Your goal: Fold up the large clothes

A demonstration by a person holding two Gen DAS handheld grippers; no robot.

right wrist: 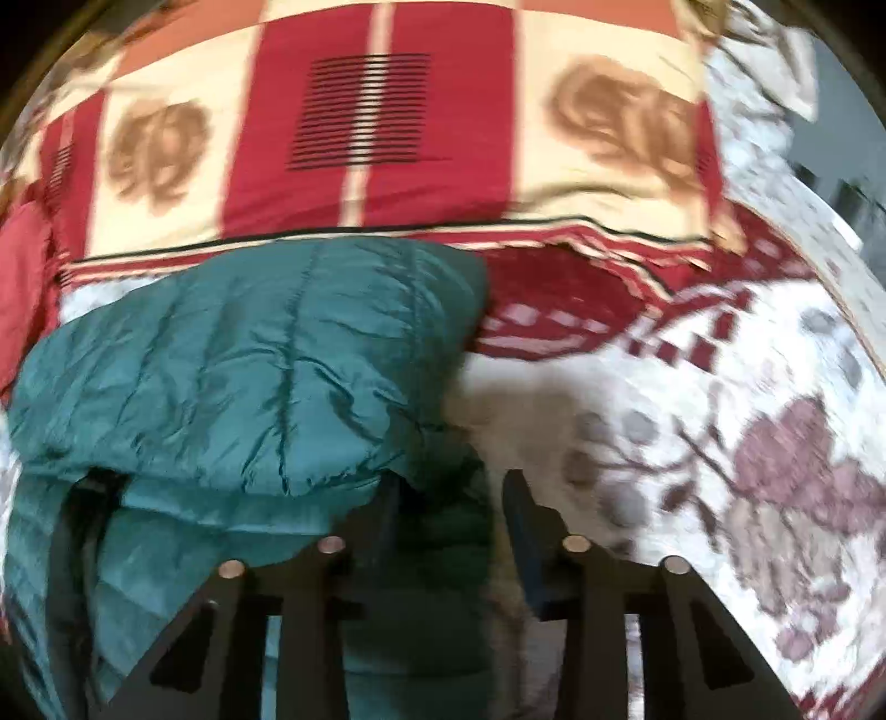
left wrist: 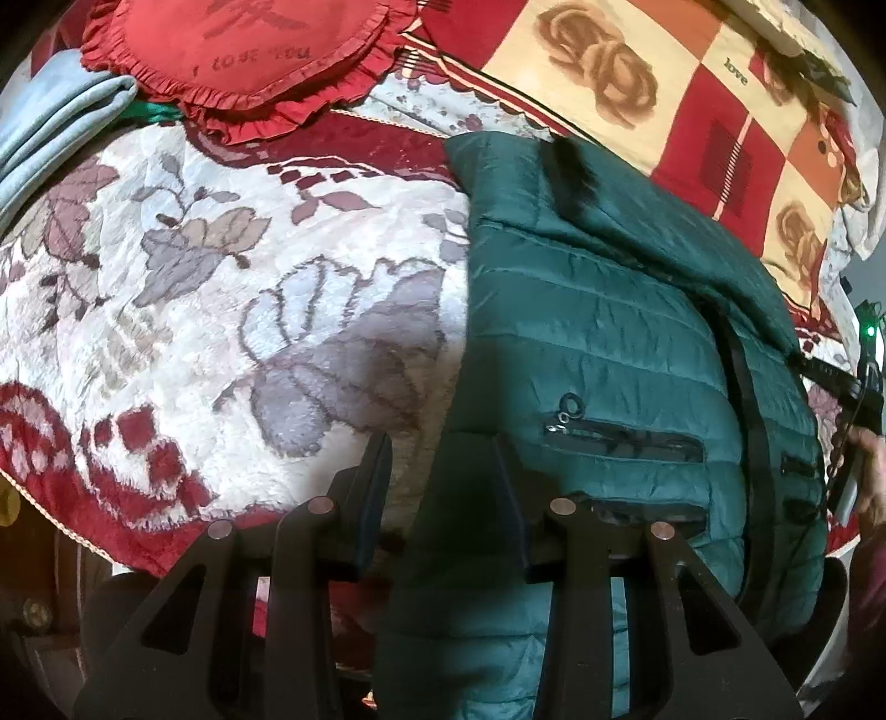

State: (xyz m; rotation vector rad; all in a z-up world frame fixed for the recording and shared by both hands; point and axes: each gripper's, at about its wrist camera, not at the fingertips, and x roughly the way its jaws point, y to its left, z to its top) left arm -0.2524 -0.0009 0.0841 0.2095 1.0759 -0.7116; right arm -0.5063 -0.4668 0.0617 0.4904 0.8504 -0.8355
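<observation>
A dark green puffer jacket (left wrist: 609, 332) lies spread on a floral blanket (left wrist: 221, 304), its zipped pocket (left wrist: 620, 437) facing up. My left gripper (left wrist: 440, 476) sits at the jacket's left edge; green fabric fills the right half of the narrow gap between its jaws and bunches up close under the camera. In the right wrist view, which is motion-blurred, the jacket (right wrist: 249, 360) has a flap folded over on top. My right gripper (right wrist: 451, 509) is at the jacket's right edge, jaws narrow with green fabric between them. Its black body (left wrist: 861, 387) and a hand show at the far right.
A red heart-shaped cushion (left wrist: 243, 50) and a folded light blue cloth (left wrist: 50, 127) lie at the far left. A red and cream chequered quilt (right wrist: 387, 138) lies beyond the jacket. The floral blanket (right wrist: 720, 443) stretches to the right of the jacket.
</observation>
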